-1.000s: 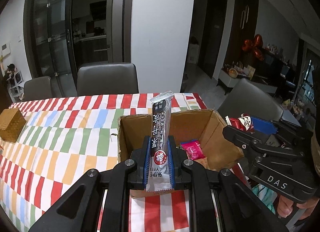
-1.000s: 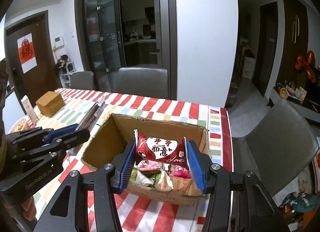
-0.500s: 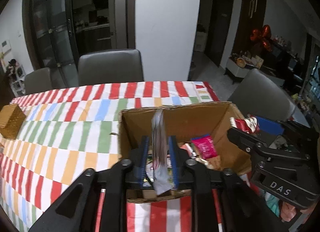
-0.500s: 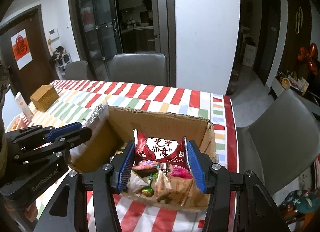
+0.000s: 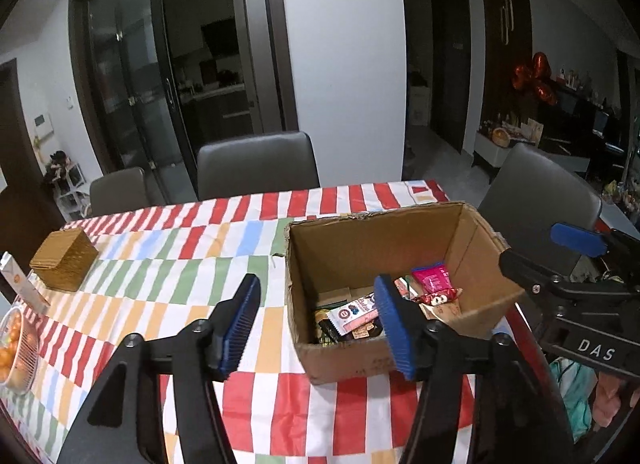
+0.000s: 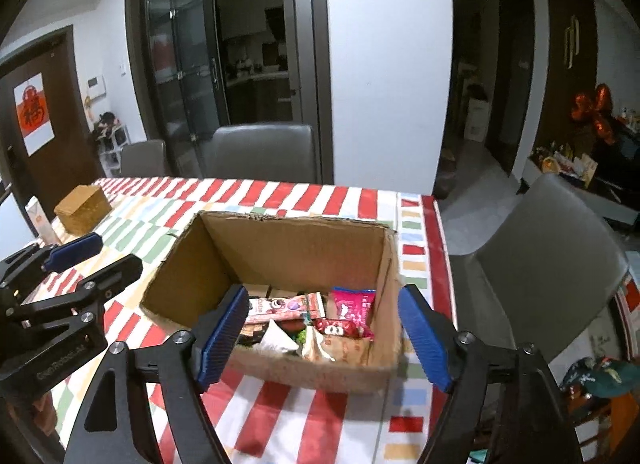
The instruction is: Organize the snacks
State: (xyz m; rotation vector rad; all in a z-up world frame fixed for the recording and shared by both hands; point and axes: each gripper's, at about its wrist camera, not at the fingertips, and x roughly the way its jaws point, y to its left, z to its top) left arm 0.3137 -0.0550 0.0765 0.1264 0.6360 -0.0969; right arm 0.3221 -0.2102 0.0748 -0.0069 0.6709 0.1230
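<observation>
Striped tablecloth (image 6: 280,416) under cardboard box (image 6: 280,252), wrapped bar (image 6: 280,308) lengthwise left-to-right inside; both hand-held grippers, left (image 5: 316,324) and right (image 6: 324,338), opening, empty.

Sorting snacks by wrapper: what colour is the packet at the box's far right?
Bright pink packet with white print, clearest in the right wrist view.

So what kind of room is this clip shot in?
Most likely a home dining area. A table with a striped cloth has grey chairs round it, glass sliding doors behind open onto what looks like a kitchen, and a red paper decoration hangs on a door.
</observation>
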